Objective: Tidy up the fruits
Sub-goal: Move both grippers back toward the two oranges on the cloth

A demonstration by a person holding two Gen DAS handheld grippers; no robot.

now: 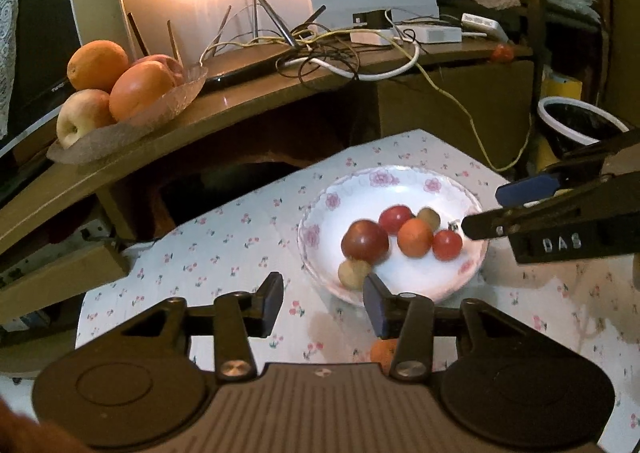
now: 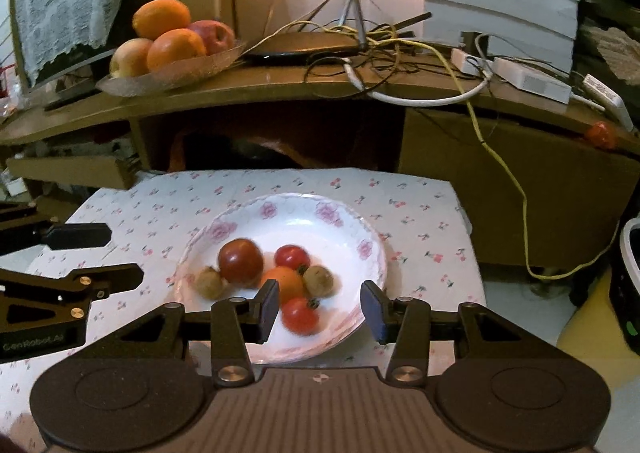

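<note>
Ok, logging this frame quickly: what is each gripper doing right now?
Left gripper: open, holding nothing.
Right gripper: open, empty, over the white floral-rimmed plate.

Router (image 2: pixel 304 47), tangled cables (image 2: pixel 400 53), wooden shelf (image 2: pixel 280 89)

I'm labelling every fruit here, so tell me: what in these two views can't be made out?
- Orange fruit, left wrist view: mostly hidden behind the left gripper; kind unclear.
- Fruits in the white plate, both views: blurred, so the two brownish ones can't be identified.
- Red object on the shelf edge: too small.
</note>
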